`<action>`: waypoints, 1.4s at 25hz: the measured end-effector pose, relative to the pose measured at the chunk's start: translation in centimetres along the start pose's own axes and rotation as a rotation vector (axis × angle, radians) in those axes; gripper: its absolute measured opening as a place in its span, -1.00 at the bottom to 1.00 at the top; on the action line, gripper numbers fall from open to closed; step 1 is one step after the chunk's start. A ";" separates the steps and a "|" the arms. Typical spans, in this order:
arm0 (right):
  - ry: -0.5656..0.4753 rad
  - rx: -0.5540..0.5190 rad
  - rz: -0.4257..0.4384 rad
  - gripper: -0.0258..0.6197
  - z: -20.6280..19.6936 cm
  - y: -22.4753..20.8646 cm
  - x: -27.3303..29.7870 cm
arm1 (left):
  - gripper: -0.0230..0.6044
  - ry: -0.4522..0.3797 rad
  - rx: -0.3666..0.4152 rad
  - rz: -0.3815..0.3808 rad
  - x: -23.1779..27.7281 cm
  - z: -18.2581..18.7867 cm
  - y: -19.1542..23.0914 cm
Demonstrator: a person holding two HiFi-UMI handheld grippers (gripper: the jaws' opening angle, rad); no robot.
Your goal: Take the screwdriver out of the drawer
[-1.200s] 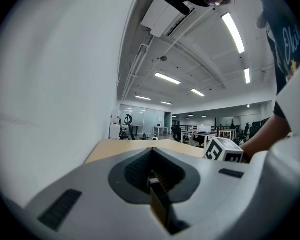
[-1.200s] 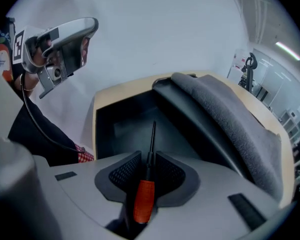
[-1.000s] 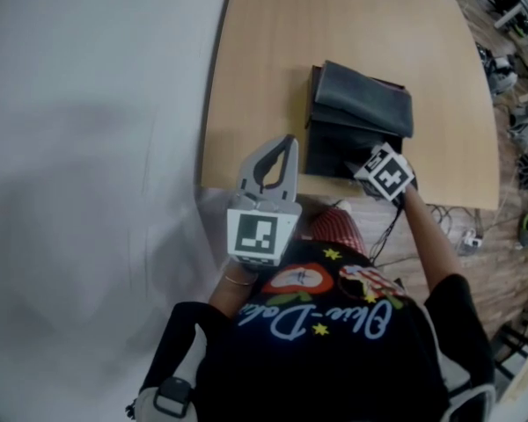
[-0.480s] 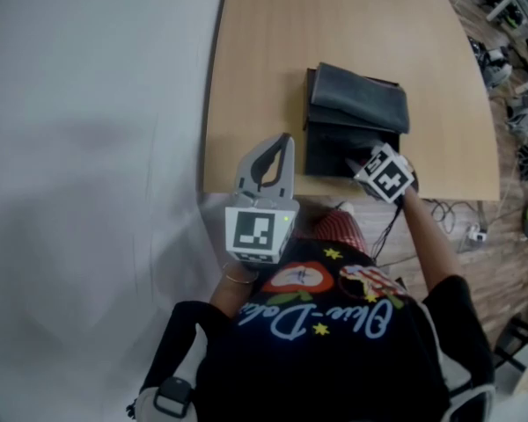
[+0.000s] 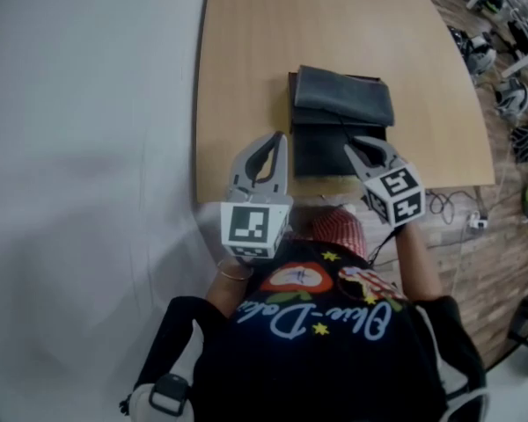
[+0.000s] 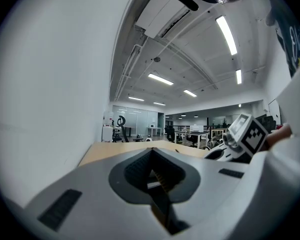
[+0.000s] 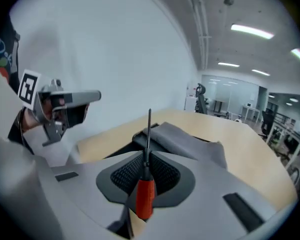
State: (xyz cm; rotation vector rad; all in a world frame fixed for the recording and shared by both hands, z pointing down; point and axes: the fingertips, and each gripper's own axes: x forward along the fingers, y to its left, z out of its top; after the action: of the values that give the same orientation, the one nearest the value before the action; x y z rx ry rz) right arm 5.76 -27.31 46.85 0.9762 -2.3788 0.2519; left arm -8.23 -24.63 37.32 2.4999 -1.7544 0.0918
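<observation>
A screwdriver [image 7: 144, 195] with a red handle and a thin dark shaft is clamped in my right gripper [image 7: 146, 153], shaft pointing up and forward. In the head view my right gripper [image 5: 352, 146] hovers just above the front of the dark drawer unit [image 5: 334, 143], which has a grey cloth-like top [image 5: 343, 97]. The drawer's inside is too dark to make out. My left gripper [image 5: 280, 138] is shut with nothing in it, raised over the table's near edge, left of the drawer unit. From its own view, my left gripper [image 6: 151, 151] faces along the table.
The light wooden table [image 5: 246, 51] carries only the drawer unit. A white wall runs along its left side. Cables [image 5: 453, 207] and office chairs [image 5: 519, 104] lie on the wooden floor to the right. The person's torso is at the near edge.
My right gripper has drawn back and up from the drawer opening toward the person, carrying the screwdriver. The left gripper has hardly moved.
</observation>
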 end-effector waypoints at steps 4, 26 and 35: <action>-0.138 0.076 -0.083 -0.76 2.4 -0.8 -3.2 | -0.93 0.013 0.026 -0.044 0.8 0.0 -1.6; -0.240 0.158 -0.179 -0.76 3.0 -1.7 -7.3 | -0.93 0.022 0.048 -0.112 1.3 -1.1 -4.2; -0.227 0.145 -0.170 -0.76 3.7 -1.5 -6.9 | -0.93 0.021 0.022 -0.100 1.1 -0.8 -3.7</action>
State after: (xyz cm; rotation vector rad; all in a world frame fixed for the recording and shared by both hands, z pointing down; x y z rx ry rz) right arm 9.30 -25.66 39.86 1.3301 -2.4877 0.2648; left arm -4.39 -24.32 38.06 2.5864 -1.6266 0.1304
